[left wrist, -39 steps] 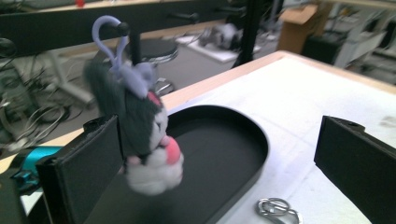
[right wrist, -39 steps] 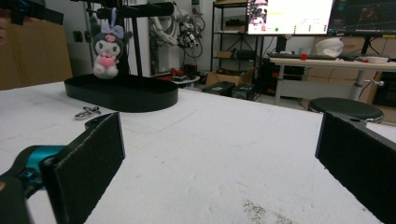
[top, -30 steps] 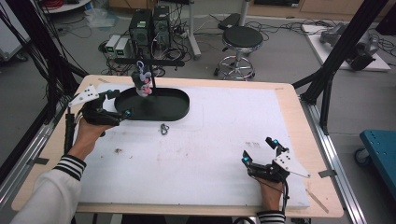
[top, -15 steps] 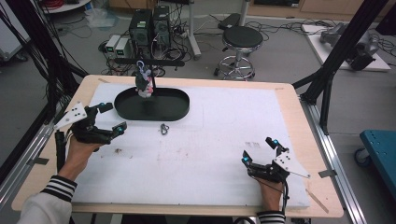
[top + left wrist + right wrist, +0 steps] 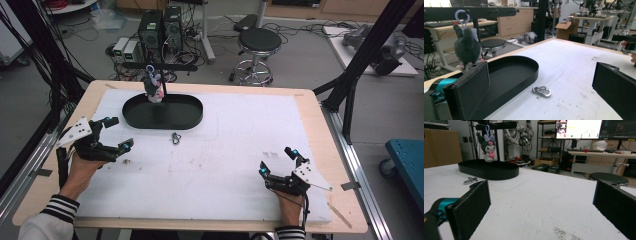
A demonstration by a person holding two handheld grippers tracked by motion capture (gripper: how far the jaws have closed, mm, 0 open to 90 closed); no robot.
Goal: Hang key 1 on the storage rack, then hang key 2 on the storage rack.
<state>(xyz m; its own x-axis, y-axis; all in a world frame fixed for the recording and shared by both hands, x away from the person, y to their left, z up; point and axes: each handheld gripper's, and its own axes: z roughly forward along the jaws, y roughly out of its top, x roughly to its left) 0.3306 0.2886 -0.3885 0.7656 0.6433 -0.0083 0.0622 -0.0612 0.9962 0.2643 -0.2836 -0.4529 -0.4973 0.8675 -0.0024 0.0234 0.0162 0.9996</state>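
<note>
I see left hand-held gripper (image 5: 116,134) spread wide, empty; carabiner (image 5: 541,91) just ahead; plush keychain (image 5: 468,48) partly behind its jaw; right hand-held gripper (image 5: 278,162) also apart.

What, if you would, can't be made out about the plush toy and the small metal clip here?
- Grey plush toy: left gripper view, lower part hidden by the left hand-held gripper.
- Silver metal carabiner clip: high view, too small to tell if its gate is shut.
- Black oval tray: right gripper view, too low to see inside.

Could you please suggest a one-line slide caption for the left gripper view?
Open left gripper facing a small silver metal carabiner lying on the white table beside the black oval tray with a hanging grey plush toy.
</note>
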